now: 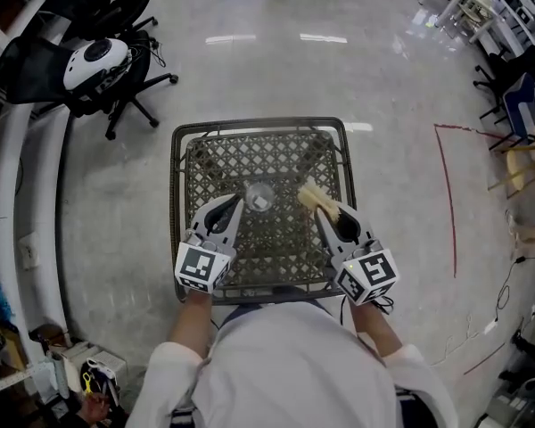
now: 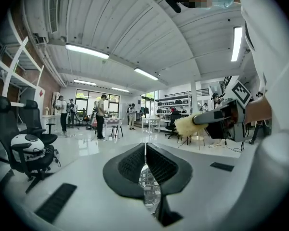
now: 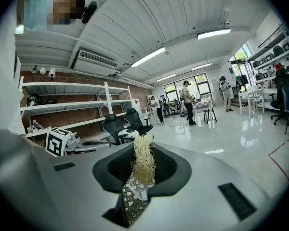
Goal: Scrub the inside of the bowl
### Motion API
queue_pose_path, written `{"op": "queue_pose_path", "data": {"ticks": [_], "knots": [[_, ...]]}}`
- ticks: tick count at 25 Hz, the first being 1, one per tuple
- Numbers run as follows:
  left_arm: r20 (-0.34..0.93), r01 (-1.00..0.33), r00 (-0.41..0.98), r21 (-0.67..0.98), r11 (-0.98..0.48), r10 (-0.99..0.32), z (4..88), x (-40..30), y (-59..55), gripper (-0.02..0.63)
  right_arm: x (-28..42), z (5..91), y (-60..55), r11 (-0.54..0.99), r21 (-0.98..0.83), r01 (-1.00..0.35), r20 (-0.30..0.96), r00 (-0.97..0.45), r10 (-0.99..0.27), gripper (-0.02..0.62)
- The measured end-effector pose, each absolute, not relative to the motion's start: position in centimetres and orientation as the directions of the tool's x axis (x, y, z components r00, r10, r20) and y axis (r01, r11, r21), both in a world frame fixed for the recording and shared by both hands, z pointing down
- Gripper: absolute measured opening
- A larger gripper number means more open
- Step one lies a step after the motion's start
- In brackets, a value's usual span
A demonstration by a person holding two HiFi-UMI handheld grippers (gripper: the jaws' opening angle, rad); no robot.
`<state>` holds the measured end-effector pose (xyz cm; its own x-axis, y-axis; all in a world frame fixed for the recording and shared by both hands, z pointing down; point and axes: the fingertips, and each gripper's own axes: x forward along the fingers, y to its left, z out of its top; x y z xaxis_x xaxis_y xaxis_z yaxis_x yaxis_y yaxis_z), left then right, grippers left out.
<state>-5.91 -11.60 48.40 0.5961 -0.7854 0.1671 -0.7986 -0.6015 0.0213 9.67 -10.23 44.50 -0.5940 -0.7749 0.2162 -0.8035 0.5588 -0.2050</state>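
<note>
Clamping a pale scrubber [image 3: 143, 163], right gripper [image 1: 328, 212]; left gripper [image 1: 238, 206] closed, empty; clear bowl [image 1: 259, 196] faint.

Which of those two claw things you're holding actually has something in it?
The right gripper: its jaws are clamped on a pale, straw-like brush. The left gripper has its jaws pressed together with nothing between them.

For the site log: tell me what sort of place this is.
Probably an open-plan lab or workshop: metal shelving along a brick wall, office chairs, and work tables on a glossy floor.
</note>
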Motion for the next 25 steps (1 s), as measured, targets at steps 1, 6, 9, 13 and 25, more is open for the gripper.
{"op": "queue_pose_path", "data": {"ticks": [1, 6, 9, 13, 25], "knots": [[0.165, -0.800, 0.595, 0.025, -0.599, -0.787, 48.7, -5.8, -11.8, 0.034, 9.7, 44.6, -10.2, 0.559, -0.209, -0.802, 0.218, -0.595, -0.773, 0.086], [0.174, -0.808, 0.586, 0.041, -0.588, -0.792, 50.0, -5.9, -12.4, 0.034, 9.7, 44.8, -10.3, 0.557, -0.222, -0.801, 0.224, -0.598, -0.770, 0.086], [0.195, -0.809, 0.585, 0.065, -0.585, -0.787, 51.2, -5.7, -12.6, 0.034, 9.7, 45.0, -10.2, 0.559, -0.224, -0.799, 0.229, -0.600, -0.766, 0.086], [0.225, -0.808, 0.587, 0.100, -0.580, -0.778, 52.9, -5.5, -12.8, 0.034, 9.6, 45.0, -10.2, 0.565, -0.226, -0.794, 0.231, -0.607, -0.760, 0.086], [0.300, -0.817, 0.575, 0.163, -0.553, -0.761, 58.8, -5.0, -13.3, 0.034, 9.3, 46.0, -9.6, 0.578, -0.234, -0.782, 0.261, -0.623, -0.738, 0.086]]}}
